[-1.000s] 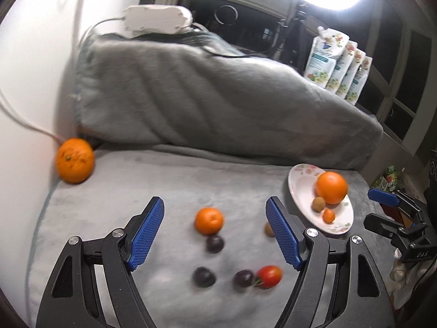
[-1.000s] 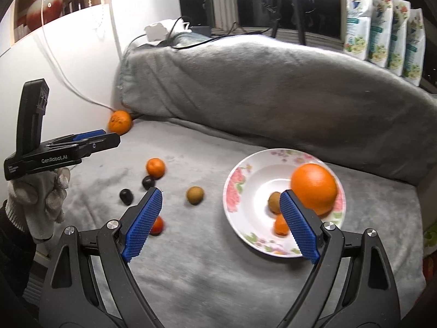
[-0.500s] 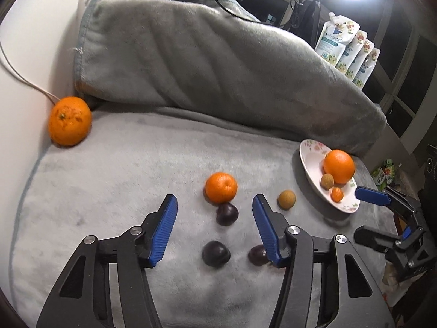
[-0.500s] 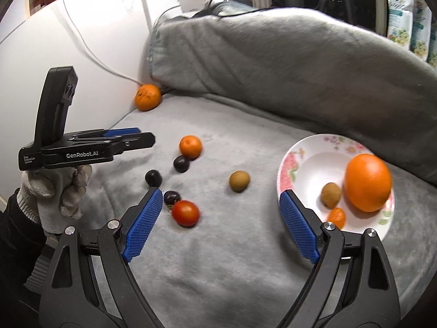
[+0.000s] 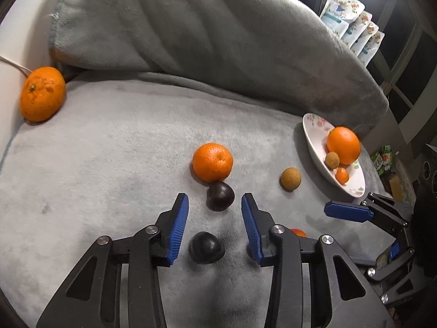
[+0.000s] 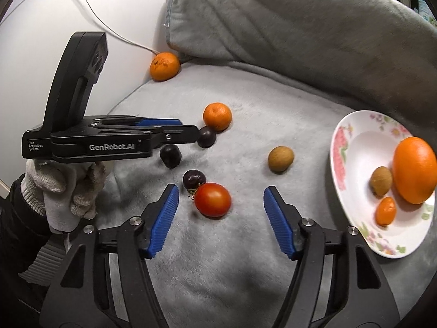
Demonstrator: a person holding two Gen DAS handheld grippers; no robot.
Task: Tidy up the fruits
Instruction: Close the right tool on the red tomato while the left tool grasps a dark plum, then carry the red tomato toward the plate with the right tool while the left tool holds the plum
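My left gripper [image 5: 213, 197] hangs low over the grey blanket, its jaws closing. One dark plum [image 5: 220, 199] lies at its fingertips and another dark plum [image 5: 206, 247] lies deeper between the fingers; the pads touch neither. My right gripper [image 6: 220, 191] is also closing, with a red tomato [image 6: 212, 199] between its tips, untouched, and a third plum [image 6: 194, 179] just behind it. A tangerine [image 5: 213, 161] and a brown round fruit [image 6: 280, 158] lie loose. The flowered plate [image 6: 352, 147] holds a big orange [image 6: 413, 169], a brown fruit [image 6: 381, 180] and a tiny orange fruit [image 6: 385, 210].
A large mandarin [image 5: 42, 94] rests at the far left against the white wall, beside a cable. A rolled grey blanket [image 5: 218, 41] banks up behind the fruit. A gloved hand [image 6: 68, 191] holds the left gripper. Pouches [image 5: 352, 24] stand by the window.
Both grippers have dropped toward the blanket and narrowed. The left one now straddles the plums; the right one has swung left from the plate to the tomato.
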